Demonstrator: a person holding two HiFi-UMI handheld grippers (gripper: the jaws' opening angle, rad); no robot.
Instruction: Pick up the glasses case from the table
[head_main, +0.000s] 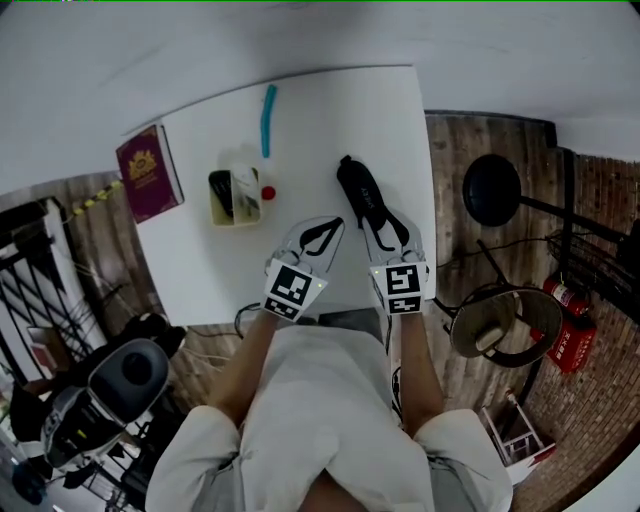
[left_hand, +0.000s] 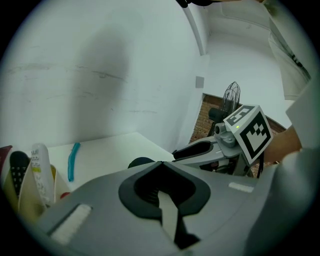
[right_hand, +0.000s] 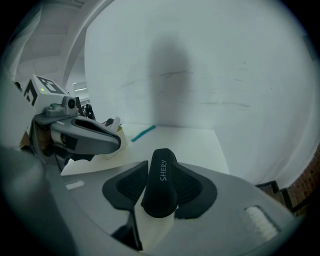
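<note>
The right gripper (head_main: 386, 218) jaws stand released around the glasses case (head_main: 358, 190). At its nine o'clock, the left gripper (head_main: 335, 226) is clenched and empty.

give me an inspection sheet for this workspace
surface: white table
job's things: black glasses case lying on the table near its right edge
clutter: maroon booklet, teal stick, small open box
grippers: left claw shut, empty; right claw open, jaws either side of the case
cables: dark lead on the floor beside the table
surroundings: fan, red fire extinguishers, white wall
</note>
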